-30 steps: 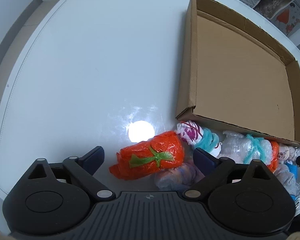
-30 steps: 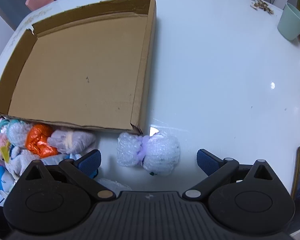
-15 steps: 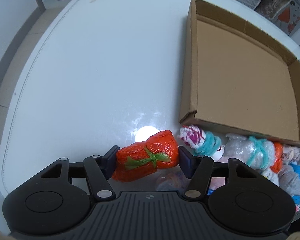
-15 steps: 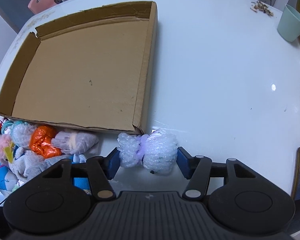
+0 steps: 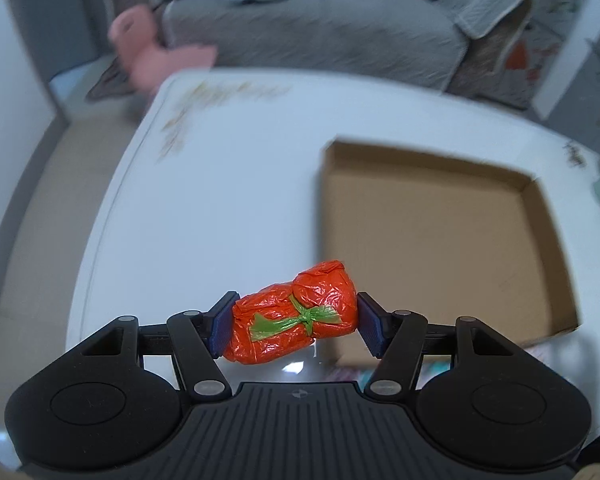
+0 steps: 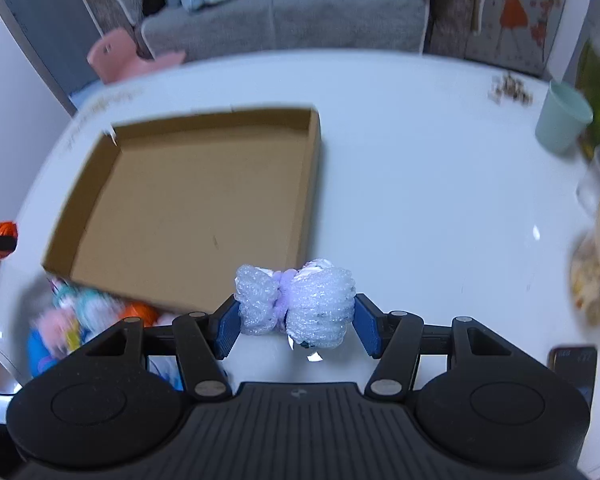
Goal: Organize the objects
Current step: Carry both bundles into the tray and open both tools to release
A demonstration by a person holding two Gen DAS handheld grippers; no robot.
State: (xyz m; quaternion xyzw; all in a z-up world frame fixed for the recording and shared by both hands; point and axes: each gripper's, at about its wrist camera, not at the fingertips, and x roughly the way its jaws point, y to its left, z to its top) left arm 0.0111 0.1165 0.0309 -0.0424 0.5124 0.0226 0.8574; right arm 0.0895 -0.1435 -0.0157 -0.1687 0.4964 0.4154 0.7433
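Observation:
My left gripper [image 5: 296, 326] is shut on an orange bundle [image 5: 294, 312] tied with a green strip and holds it above the white table, left of the near corner of the shallow cardboard box [image 5: 432, 236]. My right gripper [image 6: 294, 322] is shut on a white bubble-wrap bundle [image 6: 296, 306] tied with purple, held above the table by the near right corner of the same box [image 6: 192, 204]. The box is empty. A pile of other wrapped bundles [image 6: 88, 312] lies against the box's near side.
A mint green cup [image 6: 562, 122] stands at the far right of the table [image 6: 420, 184], with crumbs [image 6: 510, 90] beside it. A phone [image 6: 572, 364] lies at the near right edge. A grey sofa [image 5: 320, 32] and a pink stool [image 5: 148, 44] stand beyond the table.
Both grippers closed on their bundles, then lifted them off the table and tilted up; the views now reach the sofa beyond the table.

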